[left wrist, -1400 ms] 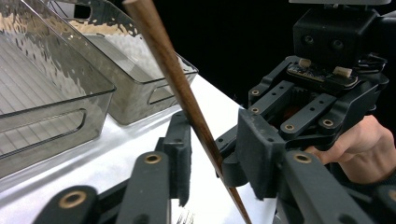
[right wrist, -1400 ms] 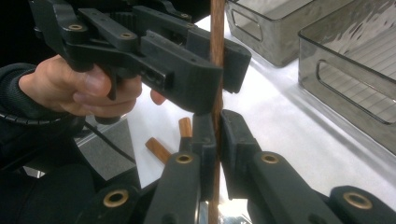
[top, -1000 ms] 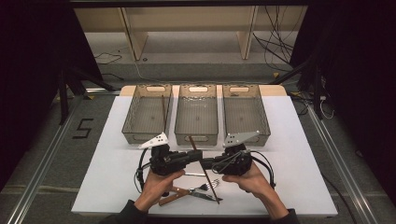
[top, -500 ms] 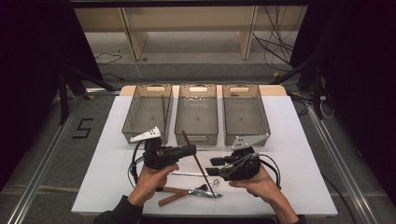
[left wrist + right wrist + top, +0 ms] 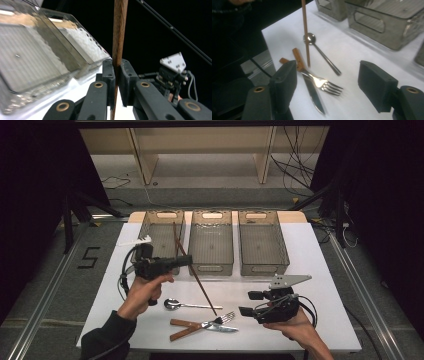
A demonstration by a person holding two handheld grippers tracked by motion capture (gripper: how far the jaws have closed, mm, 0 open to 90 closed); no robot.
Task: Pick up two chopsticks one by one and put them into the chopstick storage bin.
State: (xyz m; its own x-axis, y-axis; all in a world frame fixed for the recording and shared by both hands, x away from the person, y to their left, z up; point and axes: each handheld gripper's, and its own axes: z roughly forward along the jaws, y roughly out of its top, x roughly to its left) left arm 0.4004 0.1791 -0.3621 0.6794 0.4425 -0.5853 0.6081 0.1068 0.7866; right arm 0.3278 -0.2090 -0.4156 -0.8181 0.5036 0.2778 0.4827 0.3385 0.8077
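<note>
So the right gripper (image 5: 246, 304) has just been opening its jaws and now holds nothing, leaving the long brown wooden chopstick (image 5: 192, 268) clamped tight in the left gripper (image 5: 189, 260) alone. Compared with a second ago, that stick is lifted and leaning over the leftmost clear plastic bin (image 5: 161, 236), so the hand-over looks finished and a drop into that bin seems next.

The high view looks forward and down from above the person's side, taking in the whole tabletop (image 5: 320, 250). The left gripper view sits close behind its jaws, facing the bins (image 5: 37, 57) at 10 o'clock. The right gripper view looks low across the tabletop; it shares the fork (image 5: 322, 83) with the high view.
</note>
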